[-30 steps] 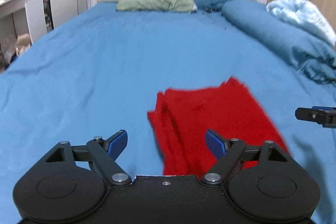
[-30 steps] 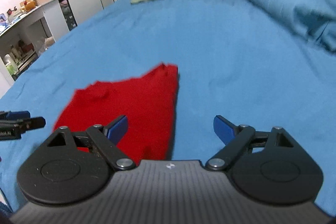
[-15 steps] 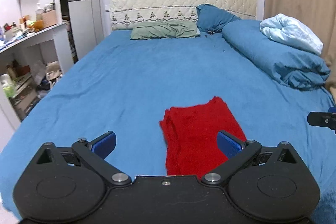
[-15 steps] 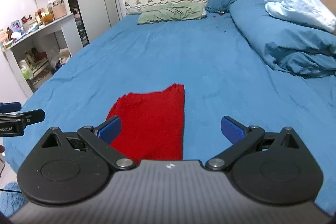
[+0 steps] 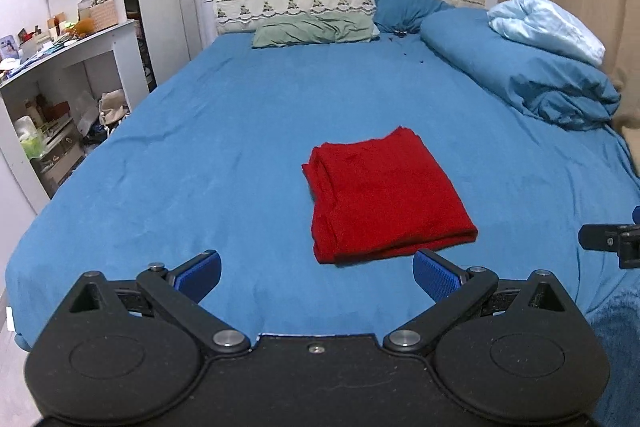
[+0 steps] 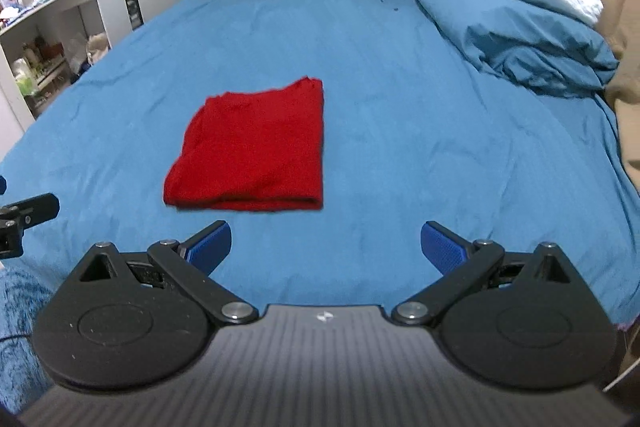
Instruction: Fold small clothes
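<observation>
A red garment lies folded into a neat rectangle on the blue bed sheet. It also shows in the right wrist view. My left gripper is open and empty, held back from the garment's near edge. My right gripper is open and empty, back from the garment and to its right. The tip of the right gripper shows at the right edge of the left wrist view. The tip of the left gripper shows at the left edge of the right wrist view.
A rolled blue duvet with a pale blue blanket lies along the right side. A green pillow and a blue pillow sit by the headboard. A white desk with clutter stands left of the bed.
Both grippers have pulled back and up from the red garment, which now lies farther off and whole in both views. The garment has not moved.
</observation>
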A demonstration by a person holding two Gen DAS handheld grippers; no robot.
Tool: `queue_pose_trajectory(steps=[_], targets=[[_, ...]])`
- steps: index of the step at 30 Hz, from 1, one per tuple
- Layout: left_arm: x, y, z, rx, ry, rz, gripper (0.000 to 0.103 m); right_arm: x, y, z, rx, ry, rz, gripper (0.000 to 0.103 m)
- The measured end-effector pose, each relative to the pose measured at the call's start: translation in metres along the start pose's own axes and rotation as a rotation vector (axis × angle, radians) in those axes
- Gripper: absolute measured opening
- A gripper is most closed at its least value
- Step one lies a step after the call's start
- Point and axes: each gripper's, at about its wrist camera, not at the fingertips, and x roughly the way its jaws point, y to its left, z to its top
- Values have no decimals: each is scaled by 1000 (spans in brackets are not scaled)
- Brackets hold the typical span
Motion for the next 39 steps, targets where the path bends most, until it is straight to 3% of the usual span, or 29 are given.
queue_pose_trajectory(steps=[11,39], targets=[[-2,-16,-5,46,-12,-21,103,0,3,-14,23,20,-9,103],[-8,-19,-2,20,-32,-24,103,-5,7,-15,13,10,-16,103]])
